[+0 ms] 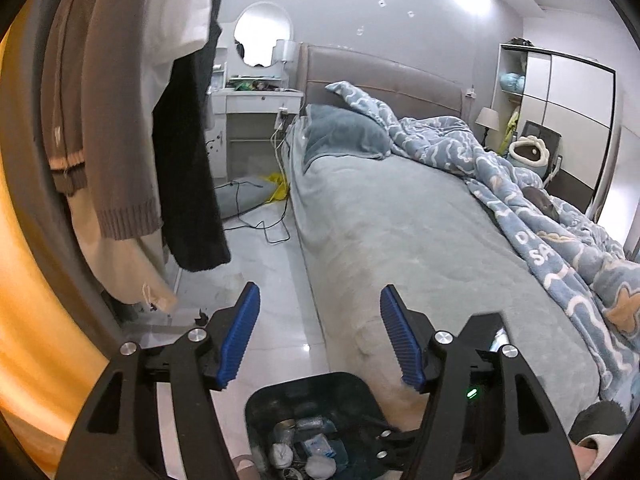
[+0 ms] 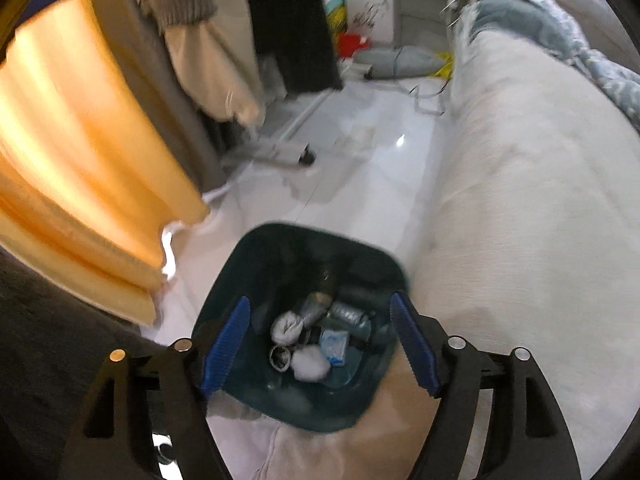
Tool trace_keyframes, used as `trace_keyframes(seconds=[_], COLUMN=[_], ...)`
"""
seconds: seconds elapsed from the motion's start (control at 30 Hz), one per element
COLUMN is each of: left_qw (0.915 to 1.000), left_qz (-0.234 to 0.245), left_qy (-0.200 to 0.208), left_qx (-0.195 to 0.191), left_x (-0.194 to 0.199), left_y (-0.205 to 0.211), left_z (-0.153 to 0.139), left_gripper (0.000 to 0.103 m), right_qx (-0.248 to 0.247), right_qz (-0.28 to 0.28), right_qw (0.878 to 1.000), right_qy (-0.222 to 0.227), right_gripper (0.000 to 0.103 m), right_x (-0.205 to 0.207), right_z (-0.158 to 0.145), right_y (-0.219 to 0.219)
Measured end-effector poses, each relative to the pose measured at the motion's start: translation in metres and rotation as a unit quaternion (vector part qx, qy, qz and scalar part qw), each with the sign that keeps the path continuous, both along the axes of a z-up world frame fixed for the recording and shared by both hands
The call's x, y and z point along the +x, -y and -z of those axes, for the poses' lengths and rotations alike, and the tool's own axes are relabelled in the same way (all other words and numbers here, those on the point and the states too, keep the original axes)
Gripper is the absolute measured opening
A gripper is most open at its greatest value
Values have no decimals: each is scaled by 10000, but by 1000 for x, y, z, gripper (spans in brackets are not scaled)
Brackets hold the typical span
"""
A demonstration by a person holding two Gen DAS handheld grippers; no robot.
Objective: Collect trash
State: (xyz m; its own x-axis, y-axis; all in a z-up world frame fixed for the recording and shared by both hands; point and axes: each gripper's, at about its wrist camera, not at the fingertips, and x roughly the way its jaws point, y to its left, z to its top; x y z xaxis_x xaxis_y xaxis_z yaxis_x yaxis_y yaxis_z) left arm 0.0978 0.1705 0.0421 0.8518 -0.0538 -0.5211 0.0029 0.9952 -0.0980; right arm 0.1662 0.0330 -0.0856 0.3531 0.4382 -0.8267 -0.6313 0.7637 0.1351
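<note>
Directly below both tools, the dark trash bin (image 2: 304,320) is sitting on the pale floor (image 2: 360,168), tucked against the side of the bed (image 1: 420,232). Starting at the left: the left tool (image 1: 320,332) is pointing out over the room, its blue pads spread apart with nothing between them, and the bin is showing only at the bottom edge of its view, beneath and slightly behind its fingertips. Moving right: the right tool (image 2: 320,344) is tilting steeply down, hanging right over the bin's open mouth, its pads also standing wide and empty, framing the bin's rim on either side without touching it. I'm judging the right tool to be the nearer one to the bin, and the bin is lying straight along its pointing line.

Inside the bin, crumpled white tissues (image 2: 310,364), a grey wrapped lump (image 2: 312,308) and a small blue-and-white packet (image 2: 334,346) are piling up on the bottom; the print on that packet is too blurred to read. Further right, on the bed, the blue patterned blanket (image 1: 560,240) is carrying white letters, a "D" above "SA", the rest folding out of sight. No other loose trash is showing clearly, so the next reach looks likely to head away from the bin.
</note>
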Motion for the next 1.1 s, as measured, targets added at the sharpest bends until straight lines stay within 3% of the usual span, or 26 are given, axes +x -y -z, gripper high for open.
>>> trace_keyframes(seconds=[0.17, 0.33, 0.43, 0.53, 0.8, 0.97, 1.1], left_qw=[9999, 9993, 9986, 9984, 9976, 9974, 9977], left_qz=[148, 234, 229, 225, 101, -1, -94], left_qy=[62, 71, 70, 37, -34, -198, -276], left_qx=[55, 300, 468, 510, 677, 694, 618], left_x=[-9, -23, -32, -41, -61, -64, -66], left_y=[28, 54, 66, 73, 85, 84, 81], left_z=[-6, -5, -3, 1, 15, 24, 27], left_gripper=[75, 93, 98, 99, 100, 100, 100], right_qx=[279, 276, 308, 405, 547, 657, 570], right_qz=[585, 1075, 1343, 1604, 2270, 2533, 2577], right_qw=[9968, 9889, 9815, 9733, 9497, 9398, 9386], right_qy=[468, 984, 1327, 1589, 2086, 2198, 2221], right_gripper=[85, 90, 94, 99, 100, 100, 100], right_x=[-7, -22, -35, -49, -100, -126, -138], right_z=[-39, -69, -89, -105, -135, -145, -144], right_y=[50, 98, 127, 155, 235, 271, 282])
